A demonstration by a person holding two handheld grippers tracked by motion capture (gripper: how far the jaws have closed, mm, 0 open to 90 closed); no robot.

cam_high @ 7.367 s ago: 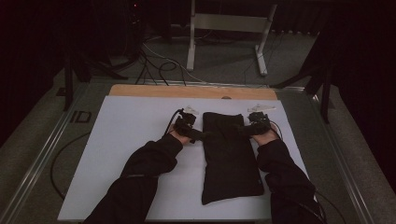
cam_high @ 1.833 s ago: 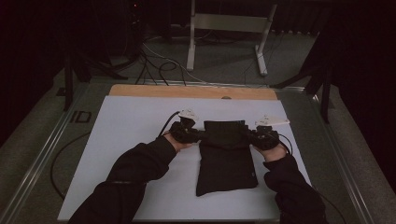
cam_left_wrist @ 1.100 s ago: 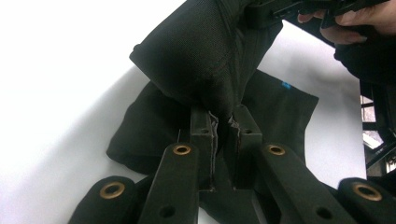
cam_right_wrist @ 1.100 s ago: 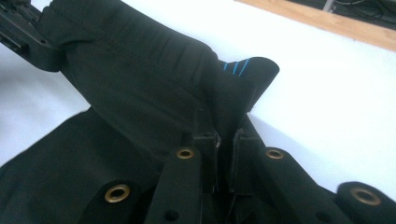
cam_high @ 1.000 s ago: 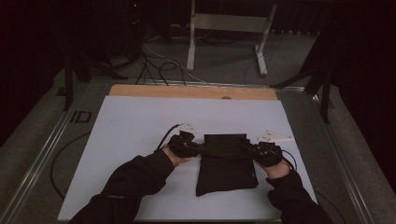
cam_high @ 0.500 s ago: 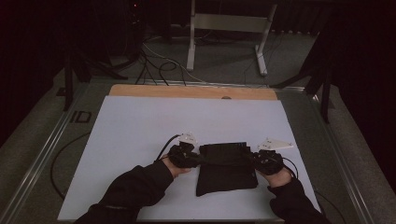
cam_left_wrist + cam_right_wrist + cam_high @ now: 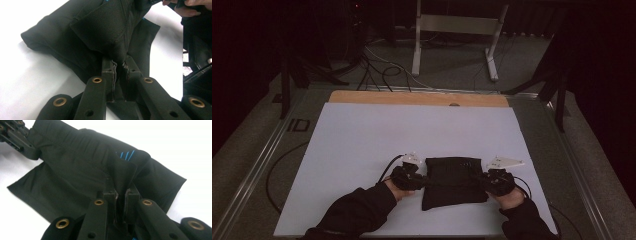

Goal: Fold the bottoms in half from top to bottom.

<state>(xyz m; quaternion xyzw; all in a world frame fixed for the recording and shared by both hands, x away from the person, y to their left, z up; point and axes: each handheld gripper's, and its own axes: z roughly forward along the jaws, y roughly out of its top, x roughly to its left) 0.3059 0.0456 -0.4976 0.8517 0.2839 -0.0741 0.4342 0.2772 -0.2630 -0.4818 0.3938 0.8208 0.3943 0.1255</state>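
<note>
A folded black garment (image 7: 454, 181) is seen lying on the white table surface (image 7: 362, 145), near the person's edge, stretched between the two grippers. Its left edge is clamped by the left gripper (image 7: 416, 181), whose jaws are pressed together on a bunched fold of cloth (image 7: 110, 37). Its right edge is pinched the same way by the right gripper (image 7: 490, 181), where blue stitching (image 7: 125, 155) is exposed just beyond the jaws.
</note>
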